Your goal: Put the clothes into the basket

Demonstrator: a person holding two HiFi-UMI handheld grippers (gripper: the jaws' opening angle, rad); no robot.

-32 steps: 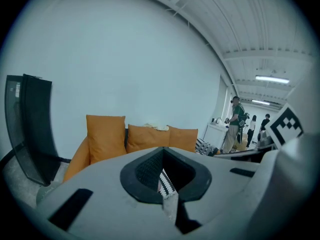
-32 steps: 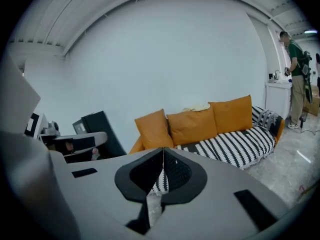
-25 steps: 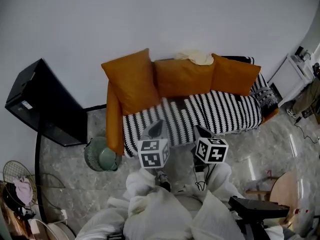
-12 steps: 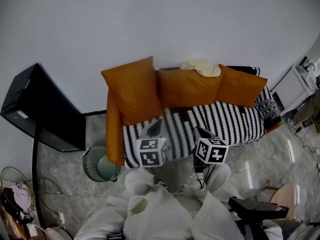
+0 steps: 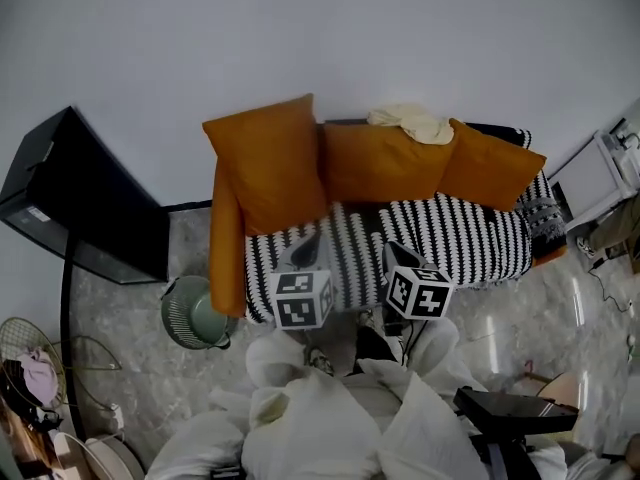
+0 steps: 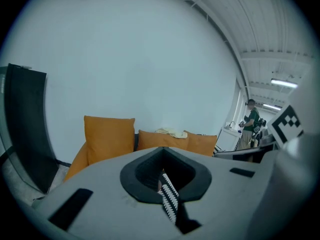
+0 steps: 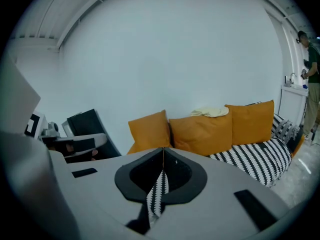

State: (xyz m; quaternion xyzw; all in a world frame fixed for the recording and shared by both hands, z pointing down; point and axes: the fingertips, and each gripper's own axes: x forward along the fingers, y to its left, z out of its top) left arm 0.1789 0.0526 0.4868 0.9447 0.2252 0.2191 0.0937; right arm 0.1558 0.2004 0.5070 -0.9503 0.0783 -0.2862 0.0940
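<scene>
A cream cloth lies on top of the sofa's back, between the orange cushions; it also shows in the left gripper view and the right gripper view. A round green basket stands on the floor by the sofa's left end. My left gripper and right gripper hover side by side over the front of the striped seat, well short of the cloth. The left gripper's jaws meet with nothing held. So do the right gripper's; only the striped cover shows through the slit.
A black panel leans at the wall left of the sofa, and a white cabinet stands at the right. A person stands far right. A wire rack is at lower left and a black object at lower right.
Both grippers have drawn closer to the sofa's front edge, and the sofa sits a little lower in the head view. Their jaws have stayed shut.
</scene>
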